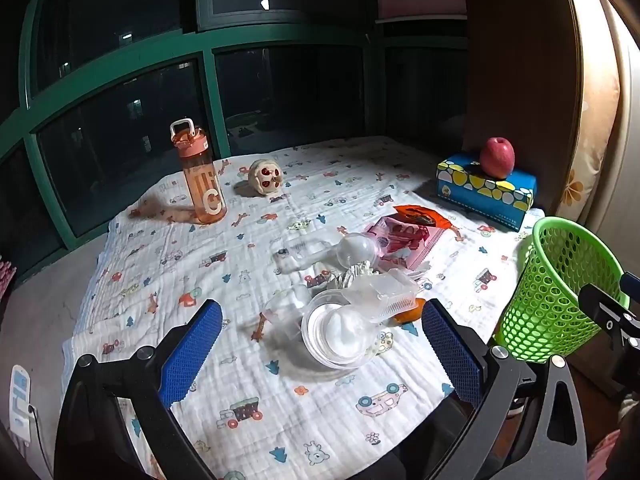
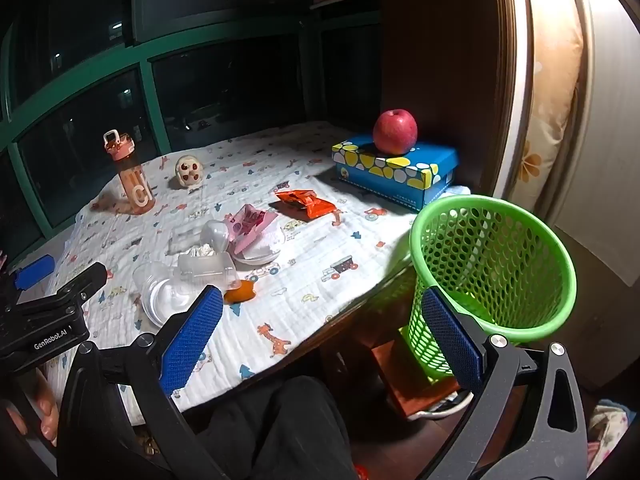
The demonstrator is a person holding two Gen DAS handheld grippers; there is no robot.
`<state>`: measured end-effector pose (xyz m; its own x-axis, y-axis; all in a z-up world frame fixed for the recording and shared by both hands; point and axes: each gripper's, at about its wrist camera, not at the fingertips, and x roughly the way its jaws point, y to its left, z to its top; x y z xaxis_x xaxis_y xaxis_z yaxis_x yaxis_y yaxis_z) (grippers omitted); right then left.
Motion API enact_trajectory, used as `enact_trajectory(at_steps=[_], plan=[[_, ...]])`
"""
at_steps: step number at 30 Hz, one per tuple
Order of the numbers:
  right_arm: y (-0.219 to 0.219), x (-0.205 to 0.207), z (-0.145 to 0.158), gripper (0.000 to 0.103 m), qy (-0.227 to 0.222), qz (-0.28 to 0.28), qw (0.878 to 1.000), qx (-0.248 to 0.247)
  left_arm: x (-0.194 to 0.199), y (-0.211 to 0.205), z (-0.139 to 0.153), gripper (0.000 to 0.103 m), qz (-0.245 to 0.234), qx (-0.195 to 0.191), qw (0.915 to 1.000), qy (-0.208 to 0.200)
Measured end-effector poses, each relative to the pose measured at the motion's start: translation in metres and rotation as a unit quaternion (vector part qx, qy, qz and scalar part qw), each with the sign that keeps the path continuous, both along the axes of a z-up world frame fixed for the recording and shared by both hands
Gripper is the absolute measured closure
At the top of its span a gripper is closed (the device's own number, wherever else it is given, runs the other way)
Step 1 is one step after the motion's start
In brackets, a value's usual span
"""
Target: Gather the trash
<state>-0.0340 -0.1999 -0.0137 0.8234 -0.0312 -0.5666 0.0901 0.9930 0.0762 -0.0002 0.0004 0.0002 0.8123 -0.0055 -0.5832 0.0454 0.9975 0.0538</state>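
Both the left tongs [image 1: 320, 344] and right tongs [image 2: 320, 332] hover released and empty above the tabletop [image 1: 248, 384], where slippery clear plastic trash [image 1: 340, 332] could squirt sideways and miss the green basket [image 2: 492, 264] beside the edge.

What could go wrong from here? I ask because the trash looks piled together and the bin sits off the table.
1. The clear plastic cups and clear tray overlap in one heap, so the open left gripper may lift only part and scatter the rest.
2. The green basket stands past the table edge; a light wrapper could miss its rim.
3. The orange bottle stands upright close by; a wide sweep might tip it.
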Motion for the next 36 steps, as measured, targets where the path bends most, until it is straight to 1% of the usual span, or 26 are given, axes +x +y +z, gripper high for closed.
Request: enact_trajectory(at_steps=[2,8,9,13,36], plan=[[0.0002,0.0001,-0.0003,0.005,0.001,-0.002,1.000,-0.002,0.0000,-0.0016,0.0000,0.006,-0.001,0.009,1.0000,0.002],[-0.0004,0.0003,0.0000,0.005,0.003,0.000,1.000,0.001,0.0028,-0.0018,-0.0004,0.006,-0.004,0.005,1.0000,0.004],[-0.0020,0.0010,0.0017,0.005,0.003,0.000,1.000,0.000,-0.0021,0.0046,-0.0024,0.006,-0.003,0.005,1.0000,0.003],[-0.0002,-0.0006,0.0000,0.005,0.003,-0.001,1.000,0.000,-0.0016,-0.0007,-0.0028,0.006,-0.001,0.005,1.0000,0.002],[-0.0008,0.0028,-0.0030,0.005,0.008,-0.001,1.000,0.001,-0.0007,-0.0012,-0.0015,0.006,0.001,0.006,1.0000,0.002]])
